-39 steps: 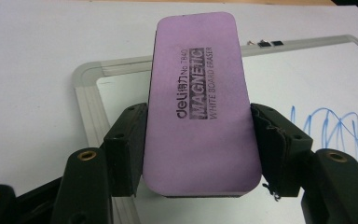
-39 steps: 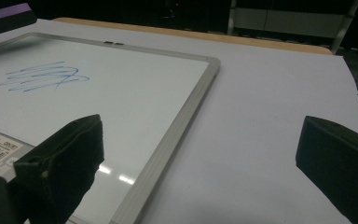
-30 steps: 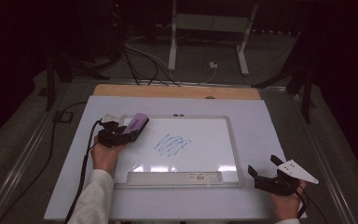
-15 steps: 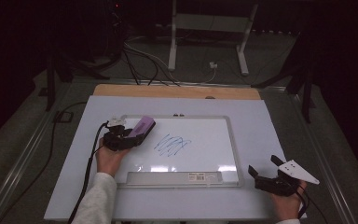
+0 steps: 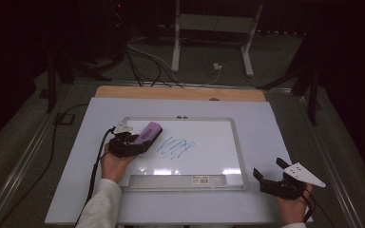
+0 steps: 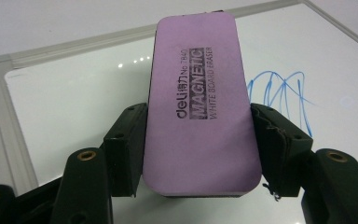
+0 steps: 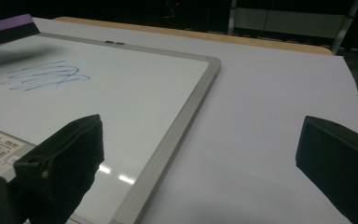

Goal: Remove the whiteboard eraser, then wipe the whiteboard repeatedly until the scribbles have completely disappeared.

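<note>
In the high view a whiteboard (image 5: 209, 142) lies flat on a pale sheet (image 5: 266, 118) that covers the table, with a strip of bare wood (image 5: 180, 93) showing at the far edge. The left gripper (image 5: 140, 142) sits over the left part of the board, its jaws clamped on a purple eraser (image 5: 147, 133) that points toward the far right. Just right of the eraser, near the middle of the board, is a blue scribble (image 5: 176, 148). The right gripper (image 5: 271, 176) rests on the sheet at the near right, just off the board's near right corner, with its jaws apart and nothing between them; a grey plate (image 5: 305, 174) sits on top of it. In the left gripper view the eraser (image 6: 200, 98) stands between the two black jaws, whose pads press on its long sides; its purple face carries printed lettering. The whiteboard (image 6: 74, 98) lies beneath it, and the scribble (image 6: 279, 93) shows just beside the eraser's right edge. In the right gripper view the jaws stand wide apart over the sheet (image 7: 270, 121), beside the board's metal frame (image 7: 186, 102). The scribble (image 7: 46, 74) is at the far left on the whiteboard (image 7: 121, 93), and a corner of the eraser (image 7: 7, 29) shows at the top left, close above the board; whether it touches the surface I cannot tell.
</note>
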Motion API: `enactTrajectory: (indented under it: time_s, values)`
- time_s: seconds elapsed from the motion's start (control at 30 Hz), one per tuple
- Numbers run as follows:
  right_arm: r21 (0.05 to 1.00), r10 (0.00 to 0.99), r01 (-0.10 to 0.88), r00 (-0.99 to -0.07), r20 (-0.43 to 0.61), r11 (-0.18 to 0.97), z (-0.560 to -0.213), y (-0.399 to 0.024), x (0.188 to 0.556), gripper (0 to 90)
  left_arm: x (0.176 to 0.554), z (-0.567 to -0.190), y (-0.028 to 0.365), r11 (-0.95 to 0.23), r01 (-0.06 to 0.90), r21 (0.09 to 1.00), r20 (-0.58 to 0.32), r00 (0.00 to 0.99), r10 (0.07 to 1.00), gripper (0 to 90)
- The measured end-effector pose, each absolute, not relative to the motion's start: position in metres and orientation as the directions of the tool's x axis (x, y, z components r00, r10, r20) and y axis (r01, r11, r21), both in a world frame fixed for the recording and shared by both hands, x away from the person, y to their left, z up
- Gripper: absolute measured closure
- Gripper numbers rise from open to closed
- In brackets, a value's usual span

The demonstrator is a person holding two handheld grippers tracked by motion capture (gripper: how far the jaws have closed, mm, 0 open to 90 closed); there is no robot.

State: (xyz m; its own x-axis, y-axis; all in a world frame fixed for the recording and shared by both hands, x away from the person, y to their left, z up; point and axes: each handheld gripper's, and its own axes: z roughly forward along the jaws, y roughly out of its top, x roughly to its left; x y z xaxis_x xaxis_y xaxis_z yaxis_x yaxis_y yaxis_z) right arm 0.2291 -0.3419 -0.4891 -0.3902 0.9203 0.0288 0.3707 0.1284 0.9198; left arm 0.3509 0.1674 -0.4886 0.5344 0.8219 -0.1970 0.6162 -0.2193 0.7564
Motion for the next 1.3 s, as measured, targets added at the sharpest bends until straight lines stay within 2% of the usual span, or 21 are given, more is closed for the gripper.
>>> enactTrajectory:
  time_s: [1.0, 1.03, 1.17, 1.3]
  values:
    - [0.919, 0.919, 0.371, -0.394, 0.027, 0.132, -0.489, -0.341, 0.229, 0.9, 0.338, -0.507, 0.148, -0.299, 0.617, 0.728, -0.156, 0.573, 0.805, 40.7]
    - [0.919, 0.919, 0.37, -0.393, 0.026, 0.132, -0.489, -0.341, 0.229, 0.9, 0.337, -0.507, 0.147, -0.295, 0.618, 0.729, -0.157, 0.569, 0.807, 39.1]
    - [0.919, 0.919, 0.372, -0.393, 0.028, 0.131, -0.489, -0.342, 0.229, 1.0, 0.339, -0.504, 0.145, -0.282, 0.618, 0.734, -0.147, 0.55, 0.822, 21.4]
    - [0.919, 0.919, 0.371, -0.394, 0.027, 0.132, -0.489, -0.341, 0.229, 0.9, 0.346, -0.499, 0.141, -0.271, 0.622, 0.735, -0.158, 0.545, 0.823, 17.2]
